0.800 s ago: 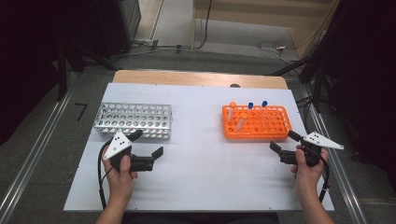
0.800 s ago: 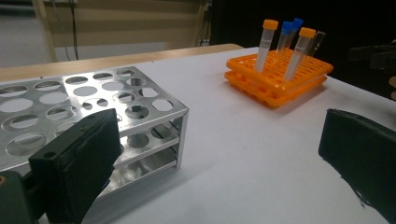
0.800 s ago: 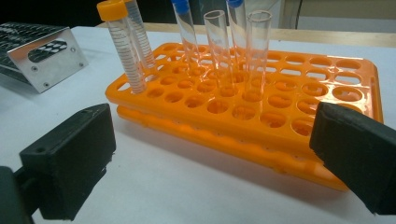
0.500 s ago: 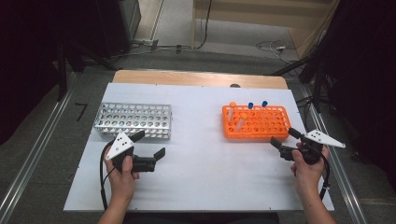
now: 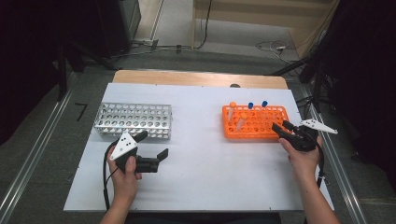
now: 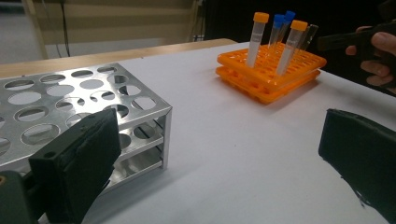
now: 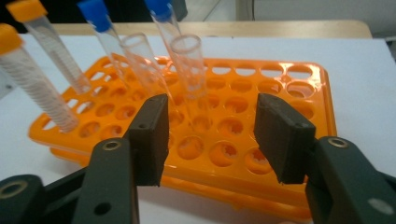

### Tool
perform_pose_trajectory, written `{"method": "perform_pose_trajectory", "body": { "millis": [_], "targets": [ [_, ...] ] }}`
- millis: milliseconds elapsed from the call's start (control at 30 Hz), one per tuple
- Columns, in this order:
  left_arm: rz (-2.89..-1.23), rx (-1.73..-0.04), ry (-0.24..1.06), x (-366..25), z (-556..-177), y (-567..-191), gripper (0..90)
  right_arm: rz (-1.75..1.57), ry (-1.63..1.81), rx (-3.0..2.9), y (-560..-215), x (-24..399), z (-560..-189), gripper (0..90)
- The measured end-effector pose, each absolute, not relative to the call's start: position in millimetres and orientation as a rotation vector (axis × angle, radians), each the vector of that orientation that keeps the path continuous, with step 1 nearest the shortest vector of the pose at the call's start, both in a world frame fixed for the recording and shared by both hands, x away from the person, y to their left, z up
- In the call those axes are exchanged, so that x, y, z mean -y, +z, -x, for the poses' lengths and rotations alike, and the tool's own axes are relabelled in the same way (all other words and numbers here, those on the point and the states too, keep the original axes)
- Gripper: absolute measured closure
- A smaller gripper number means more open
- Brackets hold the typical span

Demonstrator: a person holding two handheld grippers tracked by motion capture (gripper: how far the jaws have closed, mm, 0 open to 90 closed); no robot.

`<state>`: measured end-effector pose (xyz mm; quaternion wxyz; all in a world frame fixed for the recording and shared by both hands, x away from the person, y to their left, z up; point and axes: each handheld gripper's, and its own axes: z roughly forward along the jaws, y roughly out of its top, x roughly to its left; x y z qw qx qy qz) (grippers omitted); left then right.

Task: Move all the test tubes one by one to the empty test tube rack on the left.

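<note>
Right gripper [image 7: 210, 135] fingers half-open, empty, over orange rack [image 7: 299, 93]; orange-capped tube [image 7: 35, 70] cropped

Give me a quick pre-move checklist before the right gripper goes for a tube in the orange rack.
1. Right gripper open with nothing between its jaws: ok.
2. Right gripper lined up on one tube: cannot tell; the uncapped tube stands just beyond the gap between the jaws, a second open tube close beside it.
3. Orange rack flat on the table: ok.
4. Capped tubes, orange and blue, seated in their holes: ok, though they lean.
5. Metal rack holes free to receive: ok.
6. Left gripper open and apart from the metal rack: ok.
</note>
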<state>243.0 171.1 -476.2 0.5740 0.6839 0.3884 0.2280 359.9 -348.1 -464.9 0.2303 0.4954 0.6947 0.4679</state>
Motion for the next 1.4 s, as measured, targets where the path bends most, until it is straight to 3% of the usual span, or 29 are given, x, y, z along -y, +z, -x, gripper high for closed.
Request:
{"method": "perform_pose_trajectory", "body": {
  "millis": [367,1100,1400],
  "targets": [
    [-1.603,-0.913,0.526,-171,-244,-478,0.0,-1.355,1.323,-1.946,-479,347,-375,61.8],
    [-1.611,-0.900,0.516,-166,-245,-478,0.0,-1.242,1.251,-1.972,-485,326,-386,73.7],
    [-1.613,-0.890,0.514,-165,-245,-476,0.0,-1.241,1.284,-1.946,-478,331,-383,74.4]
  ]
}}
